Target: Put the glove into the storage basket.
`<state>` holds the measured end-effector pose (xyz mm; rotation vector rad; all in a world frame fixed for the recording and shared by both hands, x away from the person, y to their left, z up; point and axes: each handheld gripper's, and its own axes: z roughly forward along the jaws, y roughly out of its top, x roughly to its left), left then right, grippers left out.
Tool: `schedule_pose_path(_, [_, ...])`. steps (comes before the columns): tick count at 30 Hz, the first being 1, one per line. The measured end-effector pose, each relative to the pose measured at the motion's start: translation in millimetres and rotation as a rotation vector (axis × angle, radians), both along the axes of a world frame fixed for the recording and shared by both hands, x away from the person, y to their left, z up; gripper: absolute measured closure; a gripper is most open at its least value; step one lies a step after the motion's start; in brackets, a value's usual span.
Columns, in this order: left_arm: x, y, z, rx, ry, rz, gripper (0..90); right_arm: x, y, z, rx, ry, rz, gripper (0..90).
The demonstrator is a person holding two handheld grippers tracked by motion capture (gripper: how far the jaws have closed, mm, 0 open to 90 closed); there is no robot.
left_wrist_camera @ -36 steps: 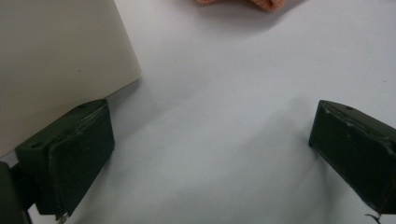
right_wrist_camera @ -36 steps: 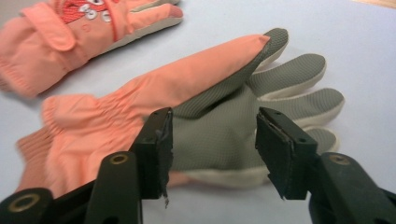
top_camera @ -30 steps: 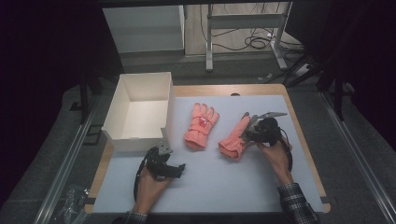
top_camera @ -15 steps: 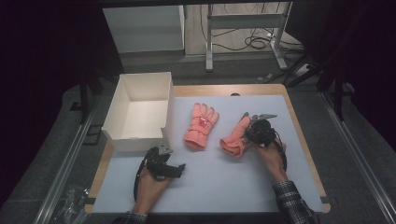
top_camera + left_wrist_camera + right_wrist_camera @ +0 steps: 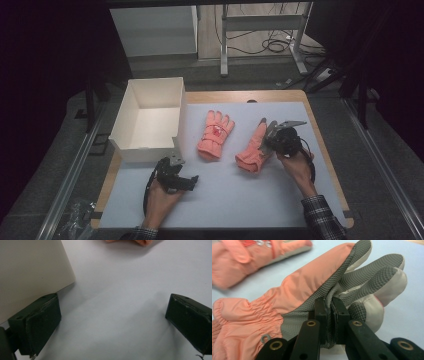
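Observation:
Two salmon-orange gloves lie on the pale mat. The left glove point(image 5: 215, 135) point(image 5: 242, 257) lies flat, back up, fingers pointing away. The right glove point(image 5: 252, 150) point(image 5: 312, 282) lies tilted, its grey textured palm partly turned up. My right gripper point(image 5: 266, 144) point(image 5: 329, 305) is shut on a fold of that grey palm fabric, close to the fingers. My left gripper point(image 5: 189, 181) point(image 5: 112, 300) rests open on the mat by the corner of the white box point(image 5: 145, 150) point(image 5: 30, 272), nothing between its jaws.
The open white box stands at the mat's left rear, with nothing inside. A wooden table edge point(image 5: 325, 150) frames the mat. In the left gripper view, a glove's cuff point(image 5: 140, 242) peeks in at the top. Bare mat stretches along the front.
The right gripper's jaws have gone from apart to shut on the right glove's palm, with the hand shifting slightly. The left hand and gripper have stayed put.

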<state>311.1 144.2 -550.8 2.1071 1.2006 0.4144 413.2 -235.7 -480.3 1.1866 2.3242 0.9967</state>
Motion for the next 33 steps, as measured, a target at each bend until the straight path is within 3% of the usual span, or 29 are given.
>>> schedule_pose_path(7, [0.0, 0.0, 0.0, 0.000, 0.000, 0.000, 0.1, -14.1, -4.5, 16.1, 0.028, 0.002, 0.119, 84.1])
schedule_pose_path(13, [0.0, 0.0, 0.0, 0.000, 0.000, 0.000, 0.1, -25.8, -6.6, 20.4, 0.052, 0.019, 0.190, 84.1])
schedule_pose_path(21, [0.1, -0.2, -0.2, -0.002, -0.003, 0.002, 0.1, -48.3, -3.3, 20.0, 0.097, 0.076, 0.366, 84.1])
schedule_pose_path(24, [0.1, -0.1, -0.2, -0.002, -0.003, 0.002, 0.1, -51.4, 0.4, 18.2, 0.086, 0.093, 0.406, 84.1])
schedule_pose_path(26, [0.0, -0.1, -0.1, -0.002, -0.001, 0.001, 0.1, -54.1, 7.7, 14.1, 0.052, 0.105, 0.450, 84.1])
schedule_pose_path(33, [0.1, 0.2, 0.0, 0.002, -0.002, -0.001, 0.1, -50.9, 20.5, 4.7, 0.014, 0.112, 0.497, 84.1])
